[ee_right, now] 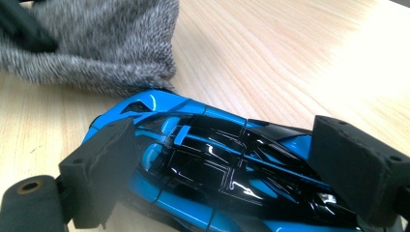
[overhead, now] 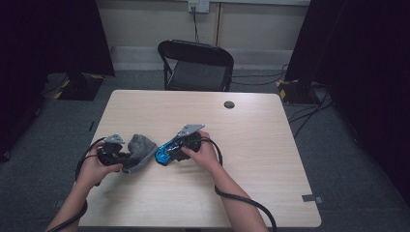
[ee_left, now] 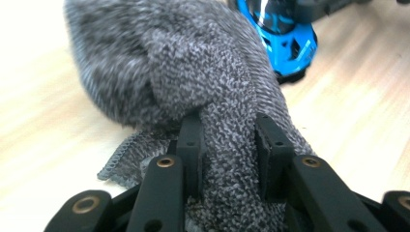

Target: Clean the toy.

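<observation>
A grey knitted cloth [overhead: 141, 147] lies bunched on the pale wooden table [overhead: 251, 145], left of centre. My left gripper [overhead: 124, 157] is shut on one end of it. In the left gripper view the cloth [ee_left: 193, 72] is pinched between the two black jaws of that gripper [ee_left: 227, 145]. Just right of the cloth lies a blue and black toy car [overhead: 163, 155], nose towards it. My right gripper [overhead: 173, 151] is shut on the car. In the right gripper view both pads [ee_right: 99, 169] press against the sides of the car [ee_right: 217, 169], and the cloth [ee_right: 96, 43] touches its nose.
A black folding chair [overhead: 196, 63] stands beyond the table's far edge. A round dark grommet [overhead: 229, 104] sits near the far right of the tabletop. Cables trail over the grey floor at the right, and dark curtains hang on both sides.
</observation>
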{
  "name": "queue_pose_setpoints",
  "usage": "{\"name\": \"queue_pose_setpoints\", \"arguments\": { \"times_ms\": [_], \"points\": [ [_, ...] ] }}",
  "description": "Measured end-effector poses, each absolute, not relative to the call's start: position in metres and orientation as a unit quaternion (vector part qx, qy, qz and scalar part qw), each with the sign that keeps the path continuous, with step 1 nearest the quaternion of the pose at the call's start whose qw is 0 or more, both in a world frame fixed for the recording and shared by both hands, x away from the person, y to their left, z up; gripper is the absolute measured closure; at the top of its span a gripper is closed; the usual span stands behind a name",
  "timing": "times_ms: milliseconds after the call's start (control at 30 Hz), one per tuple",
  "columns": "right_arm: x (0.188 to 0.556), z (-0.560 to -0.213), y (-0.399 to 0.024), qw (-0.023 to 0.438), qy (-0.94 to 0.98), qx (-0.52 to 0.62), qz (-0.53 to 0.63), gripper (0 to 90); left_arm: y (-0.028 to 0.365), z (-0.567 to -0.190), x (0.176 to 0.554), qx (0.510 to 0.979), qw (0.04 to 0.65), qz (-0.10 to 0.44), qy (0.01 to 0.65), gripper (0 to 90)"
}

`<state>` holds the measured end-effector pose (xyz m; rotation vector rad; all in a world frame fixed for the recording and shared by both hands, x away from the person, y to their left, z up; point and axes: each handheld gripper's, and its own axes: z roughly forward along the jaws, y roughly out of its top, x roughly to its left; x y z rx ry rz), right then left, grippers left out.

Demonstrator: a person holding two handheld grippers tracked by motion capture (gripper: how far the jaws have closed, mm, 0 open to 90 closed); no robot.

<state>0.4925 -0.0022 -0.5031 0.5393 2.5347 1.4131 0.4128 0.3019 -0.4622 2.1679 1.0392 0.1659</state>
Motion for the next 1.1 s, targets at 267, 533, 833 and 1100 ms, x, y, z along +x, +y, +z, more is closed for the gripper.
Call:
{"name": "queue_pose_setpoints", "arguments": {
  "times_ms": [267,533,833,1100],
  "points": [
    [0.492,-0.503,-0.002,0.096,0.856,0.180,0.476,9.9,0.304,-0.439,0.437,0.811,0.390,0.116,0.420,68.5],
    [0.492,-0.503,-0.002,0.095,0.856,0.180,0.476,9.9,0.282,-0.430,0.478,0.791,0.418,0.134,0.426,68.6],
    [0.493,-0.503,-0.003,0.093,0.856,0.179,0.476,9.9,0.245,-0.440,0.518,0.799,0.409,0.134,0.421,68.6],
    [0.495,-0.503,-0.003,0.090,0.857,0.178,0.476,9.8,0.218,-0.461,0.537,0.814,0.398,0.123,0.405,68.6]
  ]
}}
